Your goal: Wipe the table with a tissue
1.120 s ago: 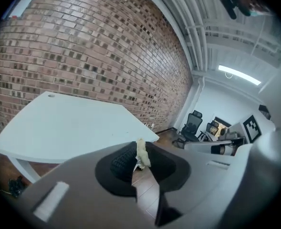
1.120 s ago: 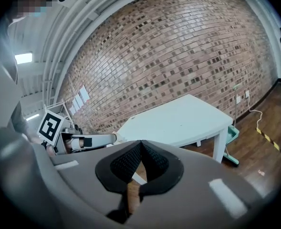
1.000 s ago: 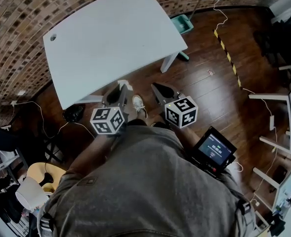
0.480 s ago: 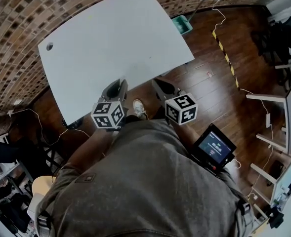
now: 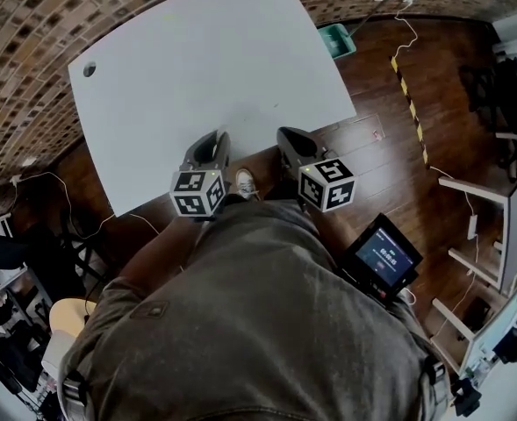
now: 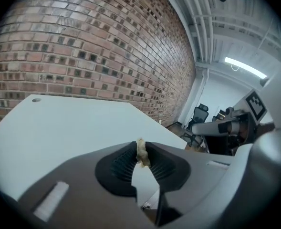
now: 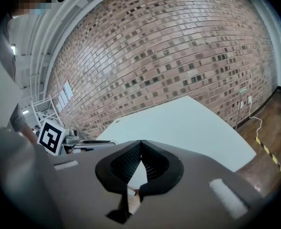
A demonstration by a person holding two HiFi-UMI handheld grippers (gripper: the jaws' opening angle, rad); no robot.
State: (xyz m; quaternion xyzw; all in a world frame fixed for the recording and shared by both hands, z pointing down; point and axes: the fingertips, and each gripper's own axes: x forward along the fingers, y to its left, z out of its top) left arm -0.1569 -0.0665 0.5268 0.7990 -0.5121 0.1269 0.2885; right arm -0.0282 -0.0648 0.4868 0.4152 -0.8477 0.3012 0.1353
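Our left gripper [image 5: 209,144] has its jaws pinched shut on a small tissue scrap [image 6: 141,151]; the desk [image 5: 197,60] spreads straight ahead of it; our right gripper [image 5: 291,139] sits alongside, jaws together, empty.

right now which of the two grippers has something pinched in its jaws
The left gripper: a small pale scrap, seemingly tissue, is pinched between its jaws. The right gripper has its jaws together on nothing.
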